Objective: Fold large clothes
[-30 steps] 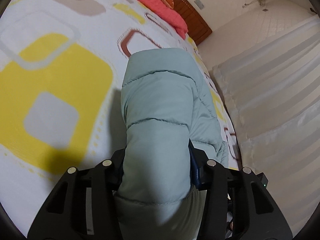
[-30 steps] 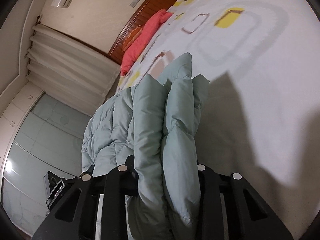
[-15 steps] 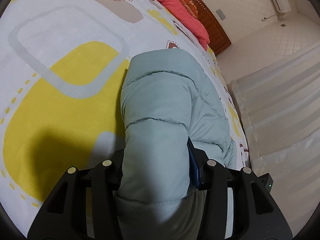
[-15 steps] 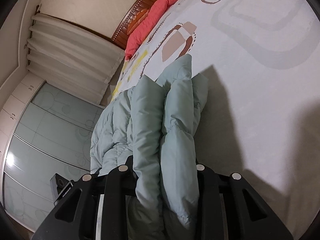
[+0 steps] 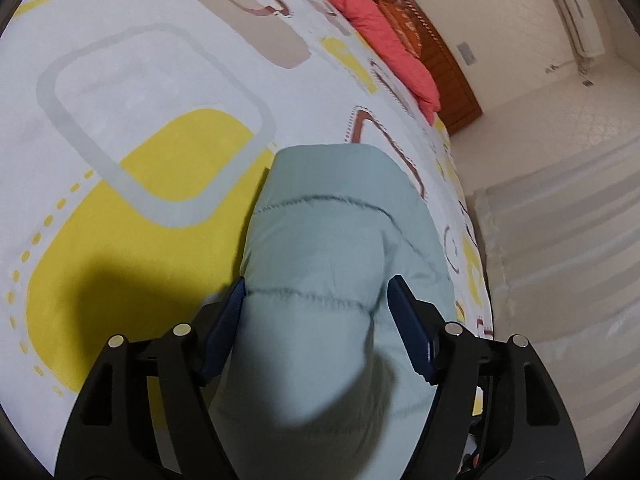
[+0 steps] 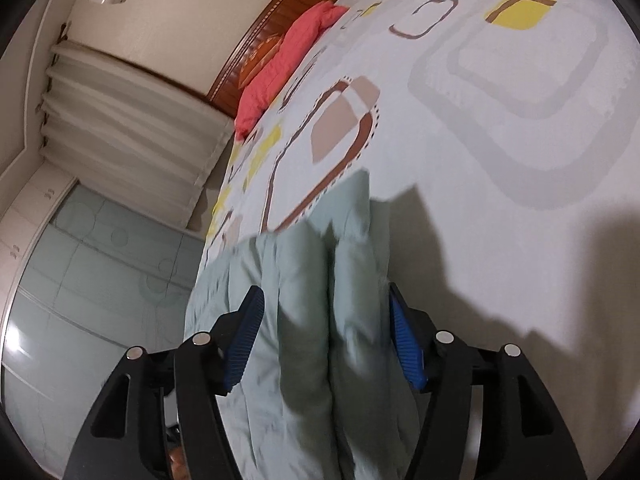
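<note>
A pale green quilted puffer jacket [image 5: 328, 200] lies folded on the patterned bed sheet [image 5: 152, 80], near the bed's right edge. My left gripper [image 5: 316, 284] straddles a thick fold of it. Its jaws are opening and the blue pads [image 5: 408, 332] stand off the fabric. In the right wrist view the jacket [image 6: 304, 256] shows as stacked padded layers on the sheet [image 6: 520, 160]. My right gripper [image 6: 324, 292] has those layers between its jaws, which are also opening. Its blue pads [image 6: 404, 340] no longer squeeze the cloth, which looks blurred.
A red pillow [image 5: 384, 48] leans against a wooden headboard [image 5: 448, 68] at the head of the bed. Pale curtains [image 5: 560, 240] hang beside the bed's edge. The right wrist view shows frosted glass wardrobe doors [image 6: 80, 280] past the curtains [image 6: 132, 120].
Both grippers carried the jacket further over the bed, then their jaws spread apart. The folds, pinched tight before, now sit loose between the pads.
</note>
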A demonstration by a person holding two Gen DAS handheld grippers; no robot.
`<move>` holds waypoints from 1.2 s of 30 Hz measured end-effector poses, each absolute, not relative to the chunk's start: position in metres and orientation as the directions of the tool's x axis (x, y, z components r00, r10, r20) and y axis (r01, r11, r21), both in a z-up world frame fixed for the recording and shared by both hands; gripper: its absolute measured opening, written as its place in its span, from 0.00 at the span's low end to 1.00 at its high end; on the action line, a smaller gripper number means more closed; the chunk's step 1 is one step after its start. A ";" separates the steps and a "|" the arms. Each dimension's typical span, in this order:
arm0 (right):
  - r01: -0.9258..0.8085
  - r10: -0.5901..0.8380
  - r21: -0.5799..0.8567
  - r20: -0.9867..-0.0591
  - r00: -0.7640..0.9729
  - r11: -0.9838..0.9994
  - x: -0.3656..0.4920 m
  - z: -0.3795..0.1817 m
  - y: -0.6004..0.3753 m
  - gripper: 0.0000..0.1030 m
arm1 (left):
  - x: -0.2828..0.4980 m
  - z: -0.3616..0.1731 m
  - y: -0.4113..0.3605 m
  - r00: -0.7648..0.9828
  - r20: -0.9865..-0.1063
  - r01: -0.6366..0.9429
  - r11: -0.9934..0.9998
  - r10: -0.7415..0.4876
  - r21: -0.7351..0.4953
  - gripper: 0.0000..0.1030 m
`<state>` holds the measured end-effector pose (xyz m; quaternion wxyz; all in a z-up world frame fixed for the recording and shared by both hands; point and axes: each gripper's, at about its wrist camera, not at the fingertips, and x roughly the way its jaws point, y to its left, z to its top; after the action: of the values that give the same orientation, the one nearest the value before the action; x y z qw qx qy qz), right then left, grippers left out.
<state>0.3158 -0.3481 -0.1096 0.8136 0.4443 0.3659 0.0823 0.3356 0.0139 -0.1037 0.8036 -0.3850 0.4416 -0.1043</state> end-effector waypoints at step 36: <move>0.254 0.557 0.839 -0.516 0.651 0.481 0.244 -0.139 -0.346 0.46 | 0.257 -0.110 0.020 0.604 -0.650 -0.183 0.714 -0.461 -0.676 0.64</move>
<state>0.2436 -0.3455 -0.1386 0.7587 0.4997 0.4057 0.1000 0.2573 0.0202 -0.1100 0.8161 -0.3687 0.4367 -0.0851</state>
